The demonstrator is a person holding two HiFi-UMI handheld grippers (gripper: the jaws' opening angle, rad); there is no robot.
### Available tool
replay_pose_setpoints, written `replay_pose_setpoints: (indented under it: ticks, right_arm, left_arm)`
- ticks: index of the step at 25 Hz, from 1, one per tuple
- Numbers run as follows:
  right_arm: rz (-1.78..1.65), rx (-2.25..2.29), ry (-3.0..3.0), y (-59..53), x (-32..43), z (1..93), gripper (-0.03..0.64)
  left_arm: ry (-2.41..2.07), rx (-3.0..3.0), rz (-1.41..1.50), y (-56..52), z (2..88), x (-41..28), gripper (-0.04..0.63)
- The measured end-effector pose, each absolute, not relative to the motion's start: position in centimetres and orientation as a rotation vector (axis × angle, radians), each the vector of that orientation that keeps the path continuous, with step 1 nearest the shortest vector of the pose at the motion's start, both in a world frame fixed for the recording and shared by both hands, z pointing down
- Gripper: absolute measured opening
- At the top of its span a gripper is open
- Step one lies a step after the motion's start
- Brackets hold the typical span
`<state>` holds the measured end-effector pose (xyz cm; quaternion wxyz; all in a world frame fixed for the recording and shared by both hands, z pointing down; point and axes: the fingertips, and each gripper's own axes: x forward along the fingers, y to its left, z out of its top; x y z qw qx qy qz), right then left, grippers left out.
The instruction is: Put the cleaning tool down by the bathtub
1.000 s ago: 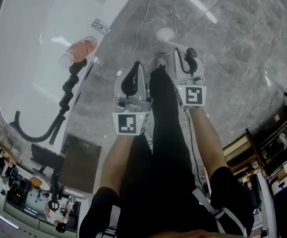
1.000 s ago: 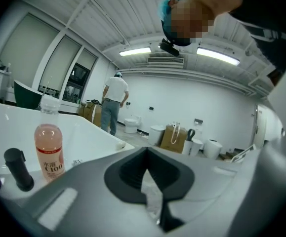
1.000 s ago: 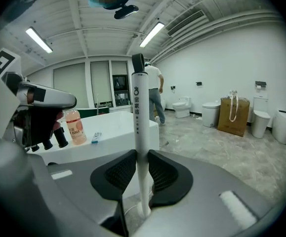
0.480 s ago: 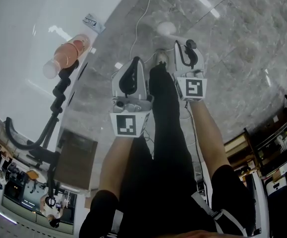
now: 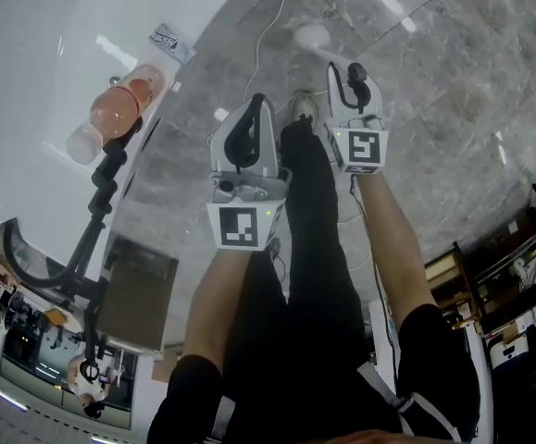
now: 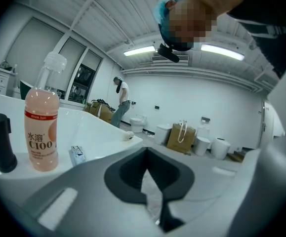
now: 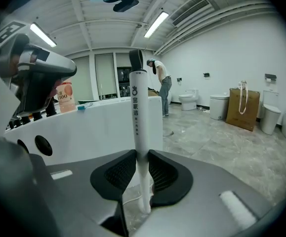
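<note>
The cleaning tool (image 7: 139, 127) is clamped upright by its white handle in the right gripper (image 7: 142, 157), just beside the bathtub (image 7: 98, 127) wall. The left gripper (image 6: 145, 154) is closed on nothing. The tool is best lowered gently, kept near the wall, and released only when it is supported by the floor (image 7: 222, 147).

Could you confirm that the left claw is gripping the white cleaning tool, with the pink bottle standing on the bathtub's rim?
Not quite: the right claw grips the white cleaning tool, as the right gripper view shows; the pink bottle does stand on the bathtub's rim.
</note>
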<state>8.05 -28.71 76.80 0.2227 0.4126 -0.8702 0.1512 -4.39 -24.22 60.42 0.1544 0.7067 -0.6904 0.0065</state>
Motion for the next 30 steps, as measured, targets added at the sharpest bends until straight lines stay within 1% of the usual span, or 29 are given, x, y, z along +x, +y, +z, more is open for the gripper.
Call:
replay_pose_setpoints:
  ticks: [16,30]
  right_arm:
    - [0.466,1.065,-2.359,-29.7,6.9,82.7,0.083]
    - [0.443,0.980,-2.340,-31.3,4.9,87.2,0.083]
  left_arm:
    - [-1.973,1.985,0.024,-25.5,63.4,-5.3,0.006]
    - [-1.961,1.964,0.036,-26.0,65.6,-5.8,0.006]
